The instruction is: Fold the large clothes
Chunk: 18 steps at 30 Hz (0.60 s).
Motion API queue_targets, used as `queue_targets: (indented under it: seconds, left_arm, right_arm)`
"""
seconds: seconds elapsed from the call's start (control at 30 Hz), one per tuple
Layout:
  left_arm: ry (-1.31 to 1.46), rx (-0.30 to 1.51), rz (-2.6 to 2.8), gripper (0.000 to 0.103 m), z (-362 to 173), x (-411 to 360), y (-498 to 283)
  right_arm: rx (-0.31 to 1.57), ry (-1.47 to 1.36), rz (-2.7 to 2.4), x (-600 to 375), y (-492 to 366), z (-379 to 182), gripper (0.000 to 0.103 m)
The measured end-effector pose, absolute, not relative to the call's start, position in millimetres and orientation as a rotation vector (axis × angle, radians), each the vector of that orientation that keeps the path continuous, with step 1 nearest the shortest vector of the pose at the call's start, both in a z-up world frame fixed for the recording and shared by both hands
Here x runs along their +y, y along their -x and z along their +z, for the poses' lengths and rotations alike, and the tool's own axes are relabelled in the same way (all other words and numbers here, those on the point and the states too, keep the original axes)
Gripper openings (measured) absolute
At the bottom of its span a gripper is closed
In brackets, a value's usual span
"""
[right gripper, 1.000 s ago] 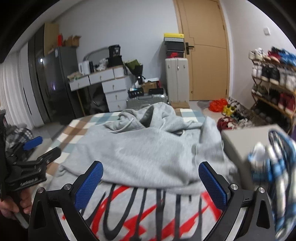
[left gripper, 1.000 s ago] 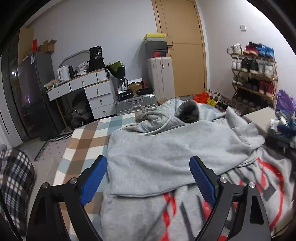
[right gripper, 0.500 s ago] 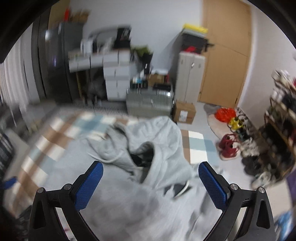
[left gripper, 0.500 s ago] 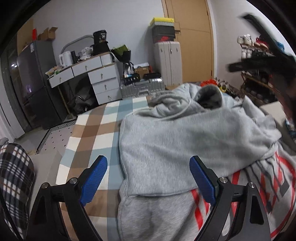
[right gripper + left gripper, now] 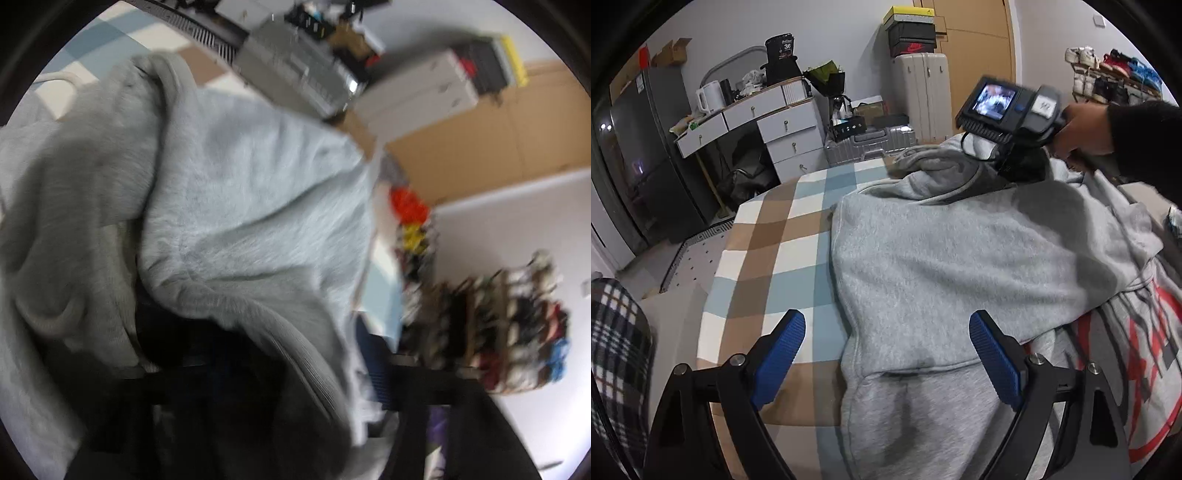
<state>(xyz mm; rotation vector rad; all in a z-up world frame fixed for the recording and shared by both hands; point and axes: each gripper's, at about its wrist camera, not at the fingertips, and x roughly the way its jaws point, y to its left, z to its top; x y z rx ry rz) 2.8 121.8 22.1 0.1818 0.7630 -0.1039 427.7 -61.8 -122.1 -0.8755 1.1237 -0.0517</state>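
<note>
On a checked bedspread (image 5: 768, 240), a grey hoodie (image 5: 960, 258) lies partly folded, its hood at the far end still bunched. The left gripper (image 5: 886, 354) hovers near, jaws apart and empty; the right gripper (image 5: 1015, 162) reaches into the hood, its jaws hidden by cloth.

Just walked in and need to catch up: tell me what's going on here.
A person is folding a grey hoodie spread over a checked blanket. The right gripper is reaching into the hood at the far end; fabric hides its fingertips, so a grasp can't be confirmed. The left gripper hangs open above the near hem, holding nothing. The hoodie's printed lower part shows under a folded-over grey layer.
</note>
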Motion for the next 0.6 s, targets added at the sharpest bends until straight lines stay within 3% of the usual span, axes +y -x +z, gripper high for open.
queue_targets:
  seconds: [0.07,0.37,0.53,0.6]
  left_arm:
    - [-0.189,0.758,-0.104,0.088,24,119,-3]
    - [-0.17,0.8,-0.122,0.088,23,121,3]
    - [-0.161,0.795,-0.128,0.088,25,121,5]
    - [-0.169,0.801,-0.132,0.088,23,119,4]
  right_arm:
    - [1.125,0.81,-0.053,-67,-431,-116,0.005]
    - [0.798,0.229,-0.134,-156,-407,-1,0.006]
    - [0.924,0.242,-0.178,-190,-405,-24,0.008]
    - [0.968,0.28,-0.149,-189,-406,-31,0.021]
